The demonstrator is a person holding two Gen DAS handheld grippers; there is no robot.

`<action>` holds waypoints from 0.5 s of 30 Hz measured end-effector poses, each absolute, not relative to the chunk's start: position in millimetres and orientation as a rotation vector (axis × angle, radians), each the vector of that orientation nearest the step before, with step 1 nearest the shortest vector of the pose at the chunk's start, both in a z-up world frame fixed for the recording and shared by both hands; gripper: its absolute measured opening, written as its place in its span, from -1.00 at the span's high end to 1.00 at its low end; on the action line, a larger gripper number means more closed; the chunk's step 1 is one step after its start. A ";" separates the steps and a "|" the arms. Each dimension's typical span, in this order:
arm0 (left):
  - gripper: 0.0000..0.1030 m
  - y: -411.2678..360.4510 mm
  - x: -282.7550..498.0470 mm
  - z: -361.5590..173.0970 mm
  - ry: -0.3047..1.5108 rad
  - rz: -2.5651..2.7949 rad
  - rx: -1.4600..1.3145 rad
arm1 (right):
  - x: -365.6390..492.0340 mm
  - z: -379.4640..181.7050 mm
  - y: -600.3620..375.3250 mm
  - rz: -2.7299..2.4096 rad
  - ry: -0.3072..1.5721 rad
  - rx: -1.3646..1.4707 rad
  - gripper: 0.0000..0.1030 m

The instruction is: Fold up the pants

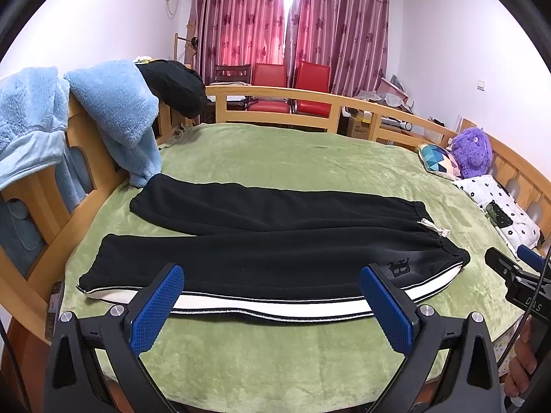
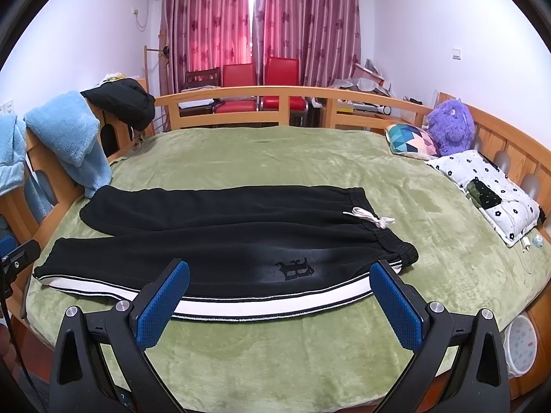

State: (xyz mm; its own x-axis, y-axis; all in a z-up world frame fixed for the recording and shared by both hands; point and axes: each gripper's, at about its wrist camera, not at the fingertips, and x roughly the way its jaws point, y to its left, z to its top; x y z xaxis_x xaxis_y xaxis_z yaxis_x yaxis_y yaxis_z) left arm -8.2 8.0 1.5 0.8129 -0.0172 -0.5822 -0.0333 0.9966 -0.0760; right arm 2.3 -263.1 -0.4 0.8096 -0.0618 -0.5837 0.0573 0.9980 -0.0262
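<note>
Black pants (image 1: 268,254) with a white side stripe lie flat and spread out on the green blanket (image 1: 275,354), legs to the left, waistband with a white drawstring (image 1: 434,228) to the right. My left gripper (image 1: 272,306) is open and empty, hovering above the near stripe edge. The right wrist view shows the same pants (image 2: 224,241) and drawstring (image 2: 370,218). My right gripper (image 2: 280,304) is open and empty, above the near edge by the waist. The right gripper also shows at the right edge of the left wrist view (image 1: 516,272).
A wooden bed rail (image 2: 275,96) rings the bed. Blue fleece garments (image 1: 113,113) and a black garment (image 1: 175,86) hang on the left rail. A patterned cushion (image 2: 411,139), a purple plush toy (image 2: 449,127) and a flowered pillow (image 2: 489,192) lie at the right. Red chairs (image 2: 258,82) stand behind.
</note>
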 end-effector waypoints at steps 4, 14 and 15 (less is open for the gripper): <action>-1.00 8.2 -7.9 1.5 0.622 0.008 -0.084 | 2.5 -0.3 -262.3 -0.066 0.625 -0.008 -0.99; -1.00 6.1 -8.7 1.2 0.620 0.005 -0.086 | 1.7 0.1 -261.6 -0.063 0.624 -0.001 -0.99; -1.00 5.5 -8.6 1.3 0.621 0.003 -0.086 | 1.6 0.6 -260.9 -0.063 0.623 -0.002 -0.99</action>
